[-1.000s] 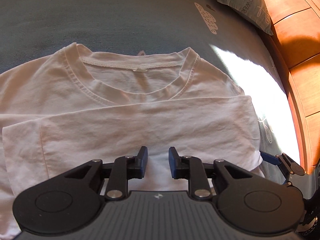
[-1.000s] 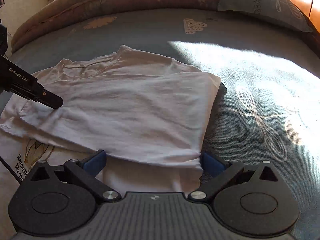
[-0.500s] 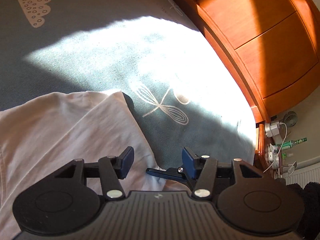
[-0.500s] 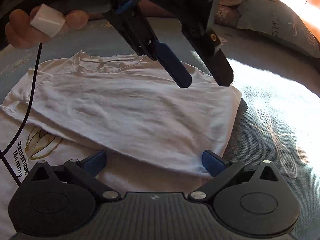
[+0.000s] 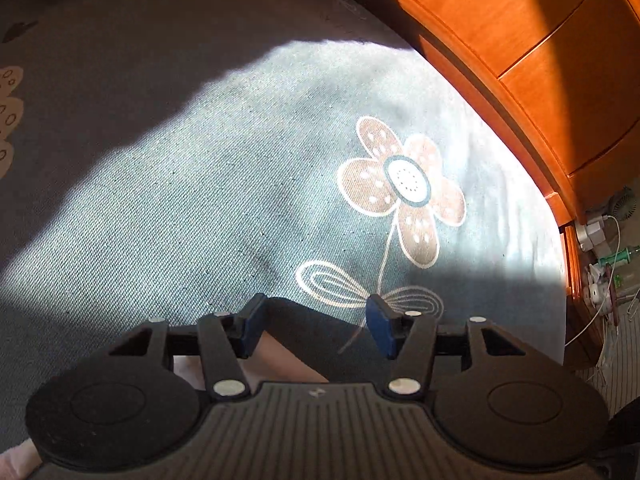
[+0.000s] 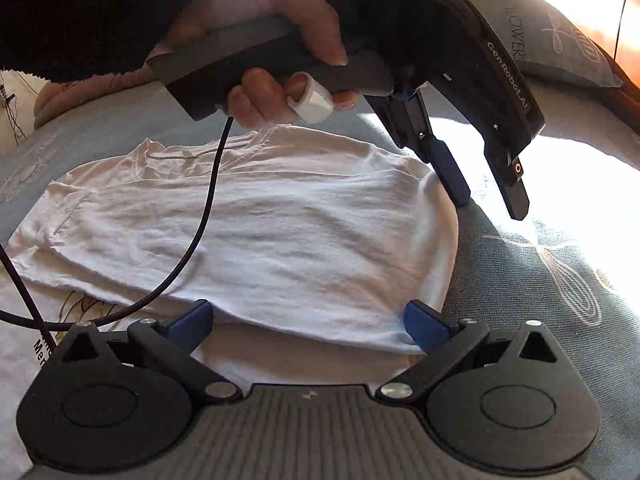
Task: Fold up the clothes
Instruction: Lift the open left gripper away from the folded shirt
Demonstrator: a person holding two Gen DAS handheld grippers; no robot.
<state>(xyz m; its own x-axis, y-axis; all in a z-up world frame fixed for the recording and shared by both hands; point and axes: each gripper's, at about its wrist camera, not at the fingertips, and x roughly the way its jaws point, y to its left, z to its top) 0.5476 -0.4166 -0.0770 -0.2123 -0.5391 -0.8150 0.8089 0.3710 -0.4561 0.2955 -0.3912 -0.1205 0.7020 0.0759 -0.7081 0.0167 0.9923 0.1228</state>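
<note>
Two grippers over one white T-shirt [image 6: 256, 232], which lies folded on the bedsheet [image 6: 520, 280]. Left gripper [image 6: 492, 204], at 1 o'clock off the shirt's right fold edge, is part open and empty, likely lining up on that edge. Right gripper [image 6: 308, 320], at 6 o'clock, stands wide apart, gripping nothing; clear sunlit sheet runs toward 3 o'clock.

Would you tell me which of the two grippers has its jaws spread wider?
The right gripper, its jaws straddling the white T-shirt's folded edge; the left gripper stands narrower.
</note>
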